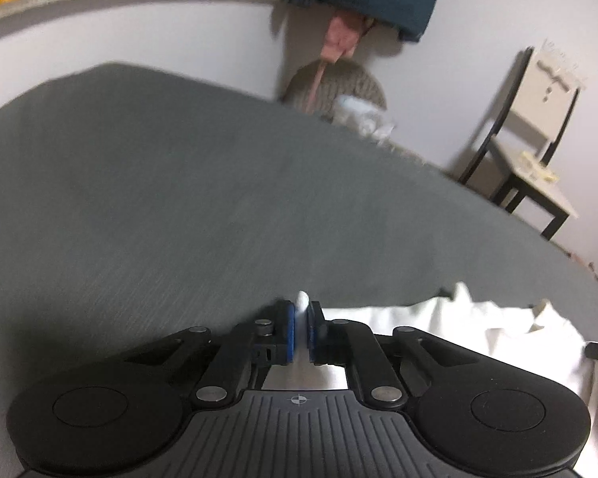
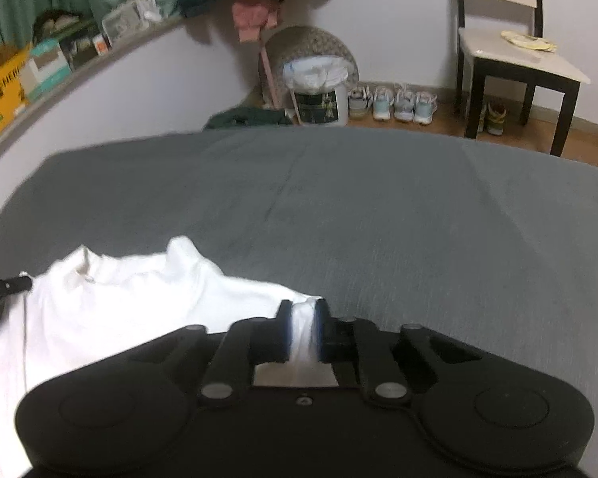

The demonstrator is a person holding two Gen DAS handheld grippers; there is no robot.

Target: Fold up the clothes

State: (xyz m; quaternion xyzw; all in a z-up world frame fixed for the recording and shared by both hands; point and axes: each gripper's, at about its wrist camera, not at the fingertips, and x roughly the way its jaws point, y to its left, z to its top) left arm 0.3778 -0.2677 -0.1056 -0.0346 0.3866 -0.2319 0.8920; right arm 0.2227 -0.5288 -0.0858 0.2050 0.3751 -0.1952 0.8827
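A white garment (image 2: 111, 290) lies rumpled on the grey bed (image 2: 378, 219). In the left wrist view the white garment (image 1: 478, 322) spreads to the right of my left gripper (image 1: 301, 310), which is shut on a pinch of its edge between blue pads. In the right wrist view my right gripper (image 2: 303, 314) is shut on another bunched corner of the same cloth, with the rest trailing off to the left. The tip of the other gripper (image 2: 4, 285) pokes in at the left edge there. Most of the garment is hidden under the gripper bodies.
The grey bed (image 1: 179, 199) stretches ahead. Beyond it stand a dark chair with a pale seat (image 2: 514, 55), a lined bin (image 2: 319, 91), a row of shoes (image 2: 394, 103) and a dark garment on the floor (image 2: 247, 117). A shelf with boxes (image 2: 28, 75) runs along the wall.
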